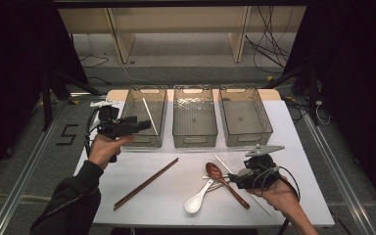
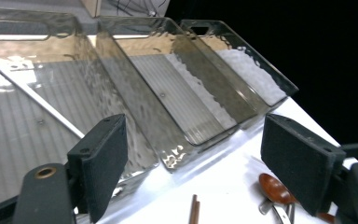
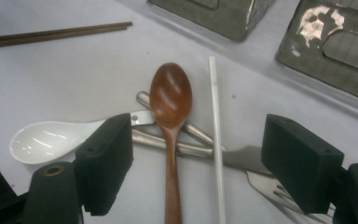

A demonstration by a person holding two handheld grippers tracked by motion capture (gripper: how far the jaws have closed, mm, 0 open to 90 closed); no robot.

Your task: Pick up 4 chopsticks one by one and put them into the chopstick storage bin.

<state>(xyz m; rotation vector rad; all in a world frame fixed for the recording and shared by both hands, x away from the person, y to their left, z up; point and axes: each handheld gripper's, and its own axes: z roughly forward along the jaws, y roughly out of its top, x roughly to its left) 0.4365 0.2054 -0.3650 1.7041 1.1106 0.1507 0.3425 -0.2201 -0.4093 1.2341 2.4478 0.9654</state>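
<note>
3 bins (image 1: 195, 139) far | we see white stick (image 1: 150, 115) in left bin | L gripper (image 1: 144, 125) released, nothing held | R gripper (image 3: 196, 172) agape over wooden spoon (image 3: 170, 100), near-right

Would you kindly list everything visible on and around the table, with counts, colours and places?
bins: three, clear smoky plastic, side by side along the table's far edge
white chopstick in bin: one, leaning inside the left bin
brown chopsticks: one pair, lying together at the table's near left
wooden spoon: one, reddish brown, on top of the pile
white spoon: one, near edge
loose white chopstick: one, beside the wooden spoon
metal cutlery: silver, a fork among it, under the wooden spoon; count unclear
table: one, white
left gripper: black, open, empty, at the left bin
right gripper: black, open, over the pile
</note>
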